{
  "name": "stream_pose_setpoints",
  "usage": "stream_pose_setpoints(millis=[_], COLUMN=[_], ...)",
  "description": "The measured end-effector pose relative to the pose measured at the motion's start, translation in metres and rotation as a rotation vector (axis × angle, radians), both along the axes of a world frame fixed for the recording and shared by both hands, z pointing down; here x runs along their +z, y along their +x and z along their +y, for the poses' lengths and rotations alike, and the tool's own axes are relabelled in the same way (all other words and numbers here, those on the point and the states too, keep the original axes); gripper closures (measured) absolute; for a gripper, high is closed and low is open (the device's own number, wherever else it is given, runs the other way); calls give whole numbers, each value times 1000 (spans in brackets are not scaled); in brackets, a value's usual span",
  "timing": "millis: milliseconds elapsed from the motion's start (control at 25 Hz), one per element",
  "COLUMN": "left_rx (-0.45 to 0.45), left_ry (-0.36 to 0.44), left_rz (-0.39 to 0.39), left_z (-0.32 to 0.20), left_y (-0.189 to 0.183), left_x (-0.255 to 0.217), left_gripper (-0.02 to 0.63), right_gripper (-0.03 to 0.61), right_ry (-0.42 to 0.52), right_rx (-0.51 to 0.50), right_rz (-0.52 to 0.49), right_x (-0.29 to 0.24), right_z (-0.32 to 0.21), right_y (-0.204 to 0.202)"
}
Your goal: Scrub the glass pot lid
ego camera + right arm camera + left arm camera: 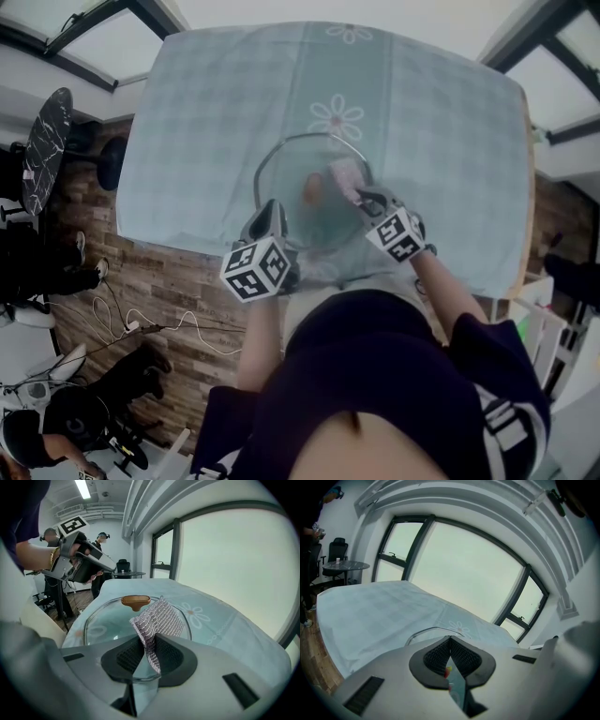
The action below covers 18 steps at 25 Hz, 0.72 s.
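The glass pot lid (323,220) lies on the pale blue checked tablecloth (206,122), its brown knob (312,188) near the middle. My left gripper (272,210) is shut on the lid's near-left rim; in the left gripper view the glass edge (457,688) sits clamped between the pads and the metal rim (425,632) curves beyond. My right gripper (362,198) is shut on a silvery mesh scrub cloth (345,175), which rests on the lid right of the knob. The right gripper view shows the scrub cloth (157,619) standing out of the jaws over the glass, the knob (136,601) behind it, and the left gripper (101,563) at the lid's far side.
The table's near edge (187,246) drops to a wooden floor with cables (159,328). A round dark table (47,141) and chair stand at the left. People stand in the background (102,541). Large windows (459,578) lie beyond the table.
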<state>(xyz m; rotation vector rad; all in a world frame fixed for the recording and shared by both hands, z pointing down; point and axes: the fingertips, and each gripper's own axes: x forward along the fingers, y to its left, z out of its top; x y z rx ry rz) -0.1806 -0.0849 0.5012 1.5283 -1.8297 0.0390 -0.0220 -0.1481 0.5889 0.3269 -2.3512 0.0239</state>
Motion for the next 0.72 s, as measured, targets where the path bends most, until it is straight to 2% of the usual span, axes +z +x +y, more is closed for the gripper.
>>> stream_pose_setpoints(millis=[720], left_rx=[84], left_ry=[-5], left_rz=[16], left_z=[25], left_y=[0], left_x=[0], left_gripper=[612], right_gripper=[504], right_ry=[-31], right_rx=[44], right_rz=[22], right_x=[3], right_z=[47], right_y=[2])
